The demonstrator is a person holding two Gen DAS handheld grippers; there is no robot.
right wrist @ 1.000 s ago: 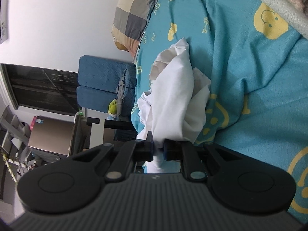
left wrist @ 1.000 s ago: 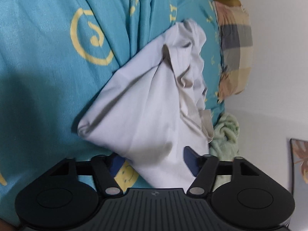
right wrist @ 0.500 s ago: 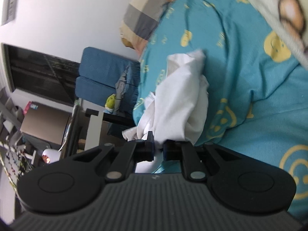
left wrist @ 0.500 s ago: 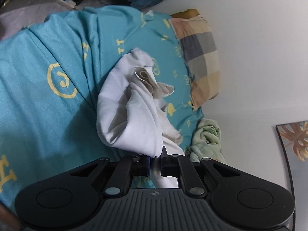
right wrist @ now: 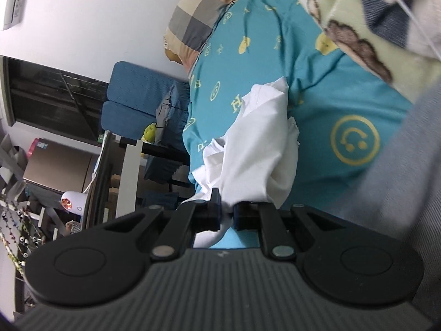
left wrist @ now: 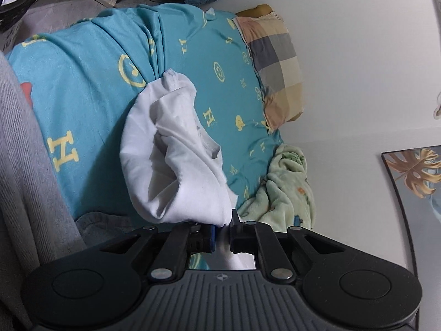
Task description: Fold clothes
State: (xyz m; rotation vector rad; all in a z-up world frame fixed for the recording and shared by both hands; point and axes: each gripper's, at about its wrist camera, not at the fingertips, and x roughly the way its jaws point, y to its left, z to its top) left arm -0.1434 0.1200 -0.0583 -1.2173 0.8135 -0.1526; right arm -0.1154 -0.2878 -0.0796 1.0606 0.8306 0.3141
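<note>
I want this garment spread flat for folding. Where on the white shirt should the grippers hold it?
Keep both on an edge: the left gripper and right gripper each pinch bunched fabric of the white shirt, which hangs crumpled over the teal bedsheet. Probably regrip at separate hem corners, approaching from above.

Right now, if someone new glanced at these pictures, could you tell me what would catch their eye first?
A crumpled white garment hangs in the centre, pinched at its near edges by both the left tongs and the right tongs. Behind it spreads a teal bedsheet with yellow smiley prints, and a checked pillow lies at its far end against the white wall.
</note>
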